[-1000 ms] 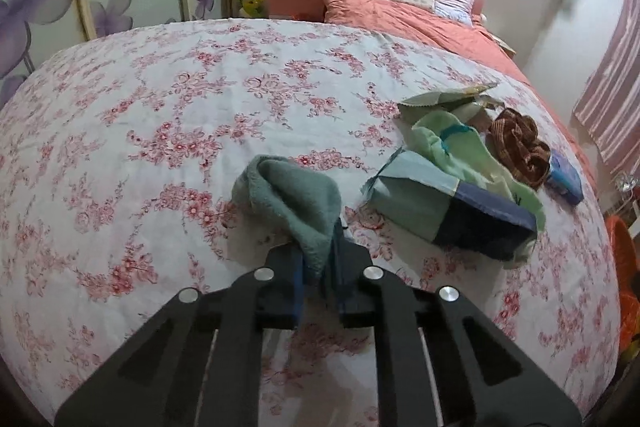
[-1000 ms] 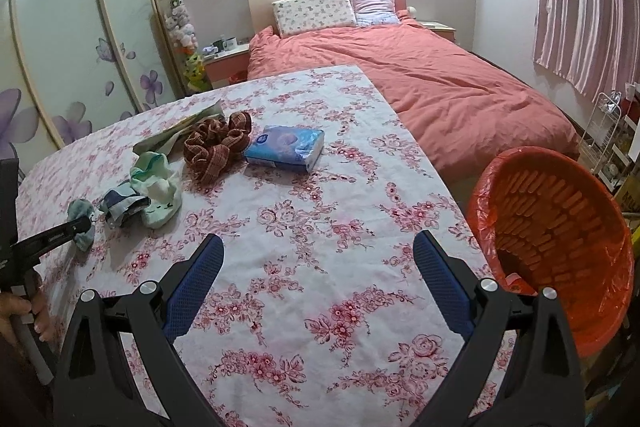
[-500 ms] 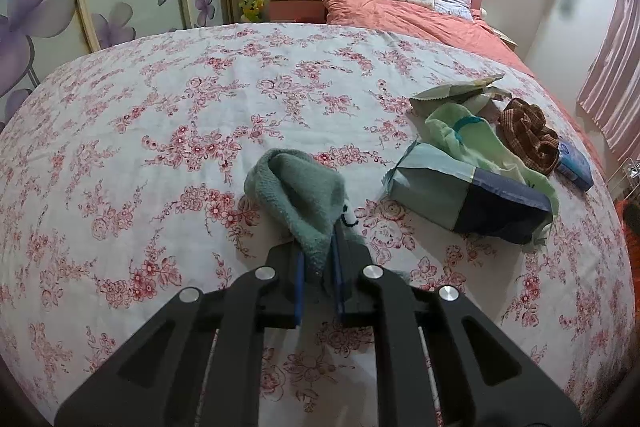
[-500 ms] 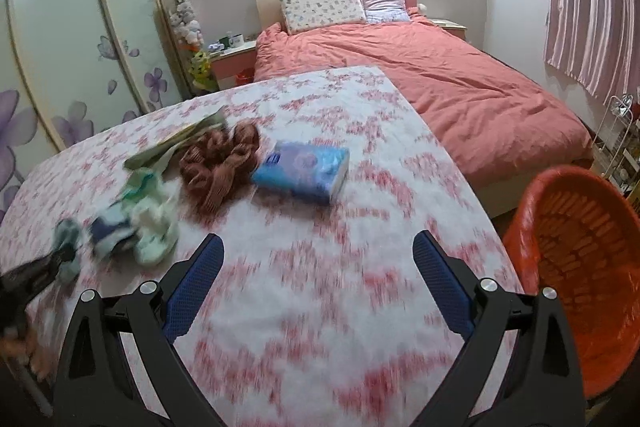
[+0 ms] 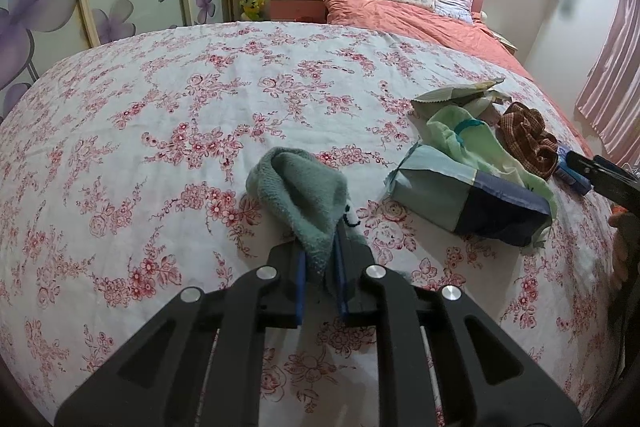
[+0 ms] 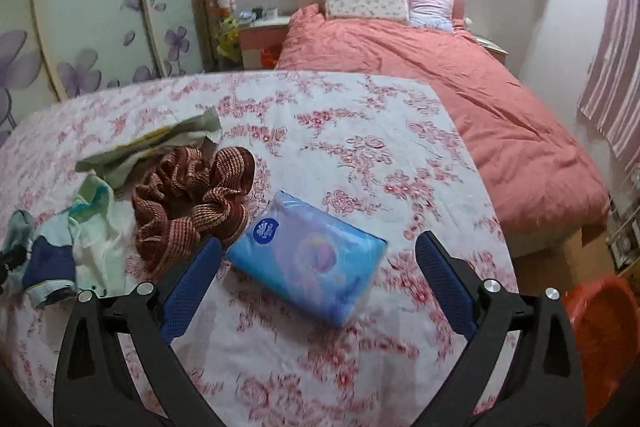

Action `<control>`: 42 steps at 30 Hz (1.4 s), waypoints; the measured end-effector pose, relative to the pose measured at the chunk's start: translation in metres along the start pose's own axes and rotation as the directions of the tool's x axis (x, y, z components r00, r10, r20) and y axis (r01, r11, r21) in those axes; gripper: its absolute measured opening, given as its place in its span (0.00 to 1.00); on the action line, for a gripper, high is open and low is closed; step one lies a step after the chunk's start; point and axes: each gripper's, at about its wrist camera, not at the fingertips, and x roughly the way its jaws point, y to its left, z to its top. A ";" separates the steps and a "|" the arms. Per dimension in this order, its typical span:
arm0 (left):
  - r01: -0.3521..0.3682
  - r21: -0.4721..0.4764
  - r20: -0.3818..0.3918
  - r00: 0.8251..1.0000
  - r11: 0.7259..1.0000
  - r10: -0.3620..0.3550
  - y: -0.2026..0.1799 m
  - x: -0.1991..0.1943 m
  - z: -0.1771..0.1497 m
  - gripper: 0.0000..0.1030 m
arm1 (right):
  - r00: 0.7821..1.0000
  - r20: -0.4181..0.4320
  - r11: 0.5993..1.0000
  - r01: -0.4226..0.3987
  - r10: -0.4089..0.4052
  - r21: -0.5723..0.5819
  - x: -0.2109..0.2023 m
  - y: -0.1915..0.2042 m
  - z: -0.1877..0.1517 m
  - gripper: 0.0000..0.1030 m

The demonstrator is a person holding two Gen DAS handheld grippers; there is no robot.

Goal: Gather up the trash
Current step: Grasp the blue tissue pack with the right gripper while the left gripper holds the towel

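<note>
Left gripper (image 5: 320, 279): low centre of the left wrist view, jaws clenched on the lower end of a teal sock (image 5: 308, 199); the blue pads press the cloth from both sides.
Teal sock: rises from the pads toward mid-frame, its folded top resting on the floral cloth (image 5: 200, 99).
Right gripper (image 6: 318, 287): jaws spread wide with nothing between the pads; it hangs over the cloth, its tips flanking a blue tissue pack (image 6: 308, 259) below it.
Blue tissue pack: centre of the right wrist view, lying flat and slanted on the floral cloth.
Brown ribbed cloth (image 6: 192, 199): bunched just left of the pack, touching its corner.
Pale green and navy garment (image 5: 472, 187): right of the sock in the left wrist view, apart from it.
Crinkled wrapper (image 6: 160, 143): upper left of the right wrist view, behind the brown cloth.
Orange basket (image 6: 600, 335): lower right edge, off the cloth.
Pink bed (image 6: 440, 87): upper right, behind the cloth.
</note>
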 end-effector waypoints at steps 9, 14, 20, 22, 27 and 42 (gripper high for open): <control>0.001 -0.001 0.000 1.000 1.000 -0.001 0.001 0.000 0.000 0.14 | 0.983 -0.079 0.987 -0.163 0.163 0.006 -0.011 0.010 -0.025 0.85; 0.001 -0.002 0.000 1.000 1.000 -0.001 0.001 0.000 0.000 0.14 | 0.993 -0.055 0.994 -0.108 0.109 0.023 -0.009 0.014 -0.019 0.85; 0.002 -0.002 0.000 1.000 1.000 -0.002 0.001 0.000 0.000 0.14 | 0.994 -0.068 0.996 -0.090 0.090 0.006 -0.003 0.011 -0.014 0.64; 0.001 -0.001 0.000 1.000 1.000 -0.001 0.001 0.000 0.000 0.14 | 0.990 -0.083 0.993 -0.116 0.118 0.029 -0.008 0.006 -0.021 0.54; 0.001 -0.002 0.000 1.000 1.000 -0.001 0.001 0.000 0.000 0.14 | 0.977 -0.093 0.981 -0.187 0.191 0.045 -0.029 0.006 -0.038 0.36; -0.004 0.002 0.000 1.000 1.000 0.004 0.001 0.000 0.000 0.14 | 0.996 -0.074 0.997 -0.045 0.040 -0.066 -0.002 0.023 -0.014 0.69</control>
